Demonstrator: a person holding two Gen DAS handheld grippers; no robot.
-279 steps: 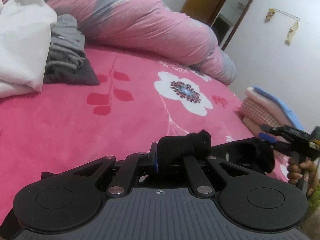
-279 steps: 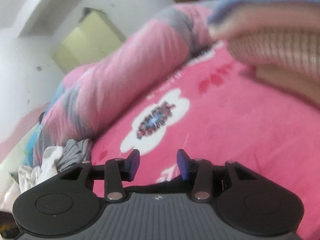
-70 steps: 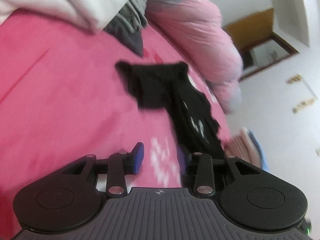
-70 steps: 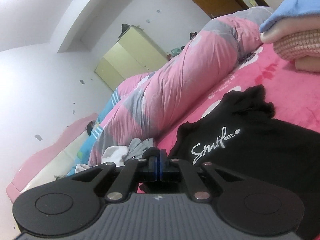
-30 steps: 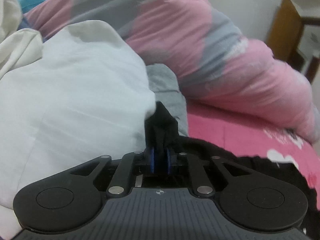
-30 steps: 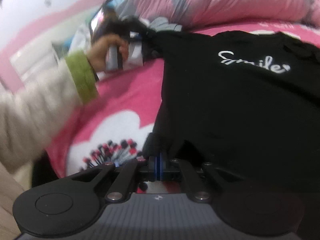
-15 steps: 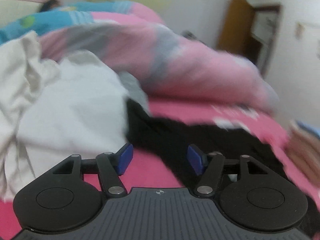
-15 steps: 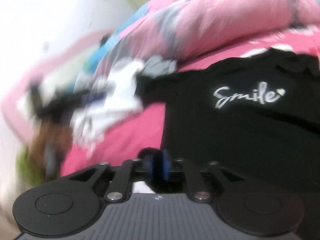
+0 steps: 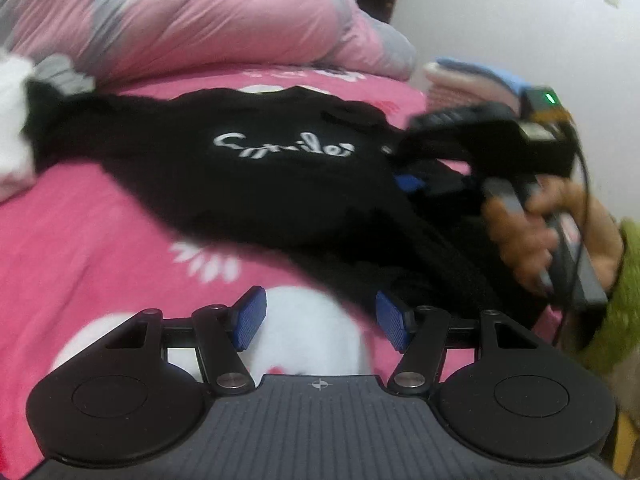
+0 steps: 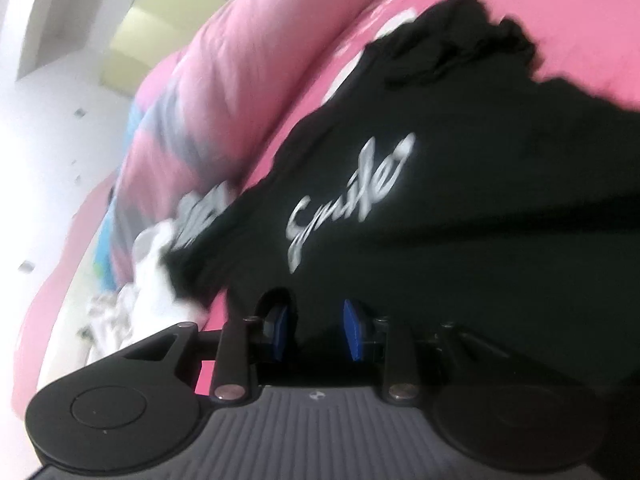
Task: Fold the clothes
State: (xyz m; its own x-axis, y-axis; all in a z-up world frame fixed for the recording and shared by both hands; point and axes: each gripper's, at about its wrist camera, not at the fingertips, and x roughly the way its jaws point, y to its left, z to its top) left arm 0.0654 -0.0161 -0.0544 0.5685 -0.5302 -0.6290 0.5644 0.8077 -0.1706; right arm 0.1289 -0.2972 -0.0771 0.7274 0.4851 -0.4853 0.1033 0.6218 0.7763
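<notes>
the black shirt [image 9: 280, 176] lies spread out on the pink bed [image 9: 80, 240], front side up, with white writing showing. its far left end touches a white cloth [image 9: 12, 128] and a grey one [image 9: 60, 74] by the big pink quilt [image 9: 200, 20]. a pile of folded clothes [image 9: 460, 80] sits at the far right.

the left claw [image 9: 318, 318] is open and holds nothing. its jaws have just been opening. under it is only bed, and the near edge of the shirt lies just past its right pad. the right claw [image 10: 314, 334] is partly open over the shirt. its jaws have just been opening too, and the pads do not press on the cloth. the person's hand [image 9: 552, 232] holds that claw at the right side of the shirt.

the shirt looks ready for its first fold. things could go wrong from here. both views are blurry, so a fast grab may miss the edge or pinch the bed sheet too. if one claw grabs only the top layer, the fold could come out crooked. a pull on the shirt may also drag the white cloth along, since they touch.
</notes>
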